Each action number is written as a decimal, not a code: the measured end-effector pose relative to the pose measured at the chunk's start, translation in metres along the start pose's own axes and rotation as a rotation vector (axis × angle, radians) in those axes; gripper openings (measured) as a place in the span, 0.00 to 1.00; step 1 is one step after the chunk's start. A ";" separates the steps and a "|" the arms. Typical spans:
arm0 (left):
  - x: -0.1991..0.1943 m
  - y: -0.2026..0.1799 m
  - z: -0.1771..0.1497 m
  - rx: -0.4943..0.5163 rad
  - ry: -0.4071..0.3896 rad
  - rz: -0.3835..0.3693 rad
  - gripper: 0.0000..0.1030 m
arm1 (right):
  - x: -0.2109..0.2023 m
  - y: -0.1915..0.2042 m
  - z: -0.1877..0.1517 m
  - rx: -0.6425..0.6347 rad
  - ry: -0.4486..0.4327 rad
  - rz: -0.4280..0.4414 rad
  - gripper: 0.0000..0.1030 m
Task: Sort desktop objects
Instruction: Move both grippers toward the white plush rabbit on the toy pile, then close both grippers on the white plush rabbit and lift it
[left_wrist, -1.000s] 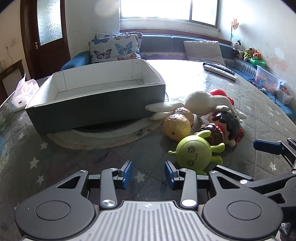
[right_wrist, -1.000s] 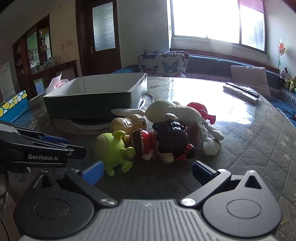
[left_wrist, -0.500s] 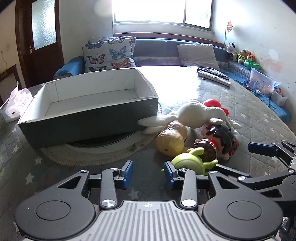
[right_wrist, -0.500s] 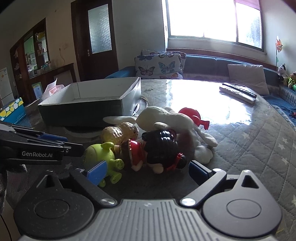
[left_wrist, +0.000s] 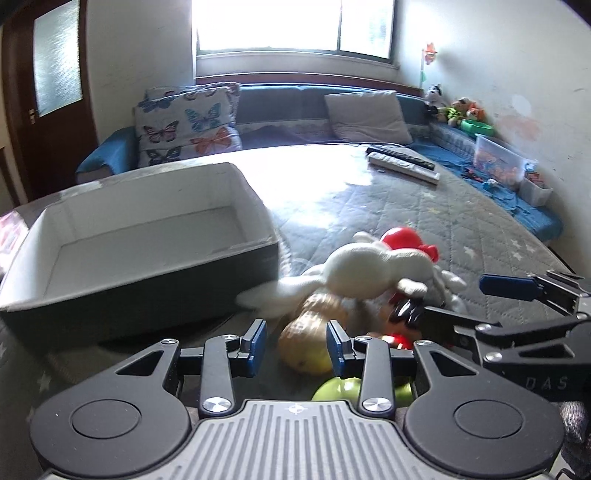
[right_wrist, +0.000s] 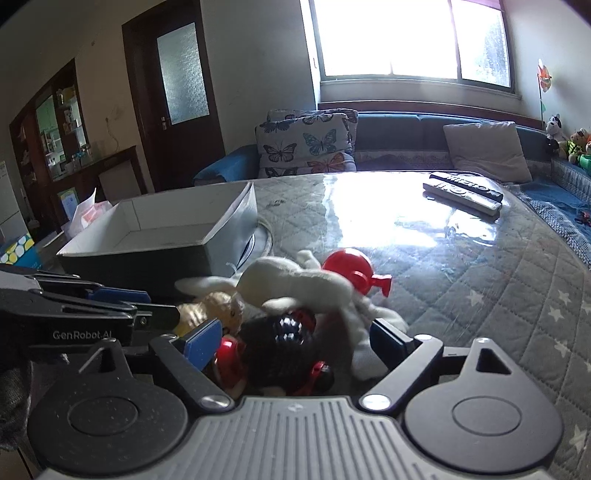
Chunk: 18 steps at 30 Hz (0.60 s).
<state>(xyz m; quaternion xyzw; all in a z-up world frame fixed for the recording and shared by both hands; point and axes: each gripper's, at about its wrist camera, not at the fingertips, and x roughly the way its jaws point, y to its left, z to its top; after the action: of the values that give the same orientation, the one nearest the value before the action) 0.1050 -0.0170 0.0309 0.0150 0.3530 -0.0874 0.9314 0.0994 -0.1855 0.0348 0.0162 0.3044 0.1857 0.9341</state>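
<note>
A pile of toys lies on the quilted table: a white plush rabbit (left_wrist: 369, 269), a peanut-shaped toy (left_wrist: 310, 339), a black-haired doll in red (right_wrist: 284, 339), a red plastic toy (right_wrist: 349, 267) and a green alien toy (left_wrist: 340, 389). An empty dark box with a white inside (left_wrist: 140, 236) stands to their left. My left gripper (left_wrist: 295, 341) is open, its pads on either side of the peanut toy, with the green toy partly hidden beneath it. My right gripper (right_wrist: 295, 339) is open wide around the doll.
The box rests on a round mat (right_wrist: 264, 236). Two remote controls (left_wrist: 402, 164) lie at the table's far right. A sofa with a butterfly cushion (left_wrist: 188, 125) runs behind the table. A tissue pack (right_wrist: 90, 212) sits beyond the box.
Both grippers have moved forward and down into the toy pile. The left now straddles the peanut toy; the right now straddles the doll. The toys lie as before.
</note>
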 end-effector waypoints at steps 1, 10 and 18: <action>0.003 -0.001 0.003 0.007 -0.001 -0.009 0.37 | 0.003 -0.002 0.003 0.004 0.000 0.000 0.84; 0.029 -0.010 0.025 0.081 0.010 -0.075 0.38 | 0.032 -0.034 0.019 0.114 0.044 0.025 0.75; 0.047 -0.017 0.032 0.169 0.004 -0.128 0.39 | 0.048 -0.044 0.023 0.152 0.084 0.076 0.66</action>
<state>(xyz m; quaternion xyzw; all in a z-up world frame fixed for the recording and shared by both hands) 0.1582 -0.0435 0.0244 0.0712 0.3463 -0.1762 0.9187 0.1633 -0.2071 0.0196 0.0907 0.3557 0.1978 0.9089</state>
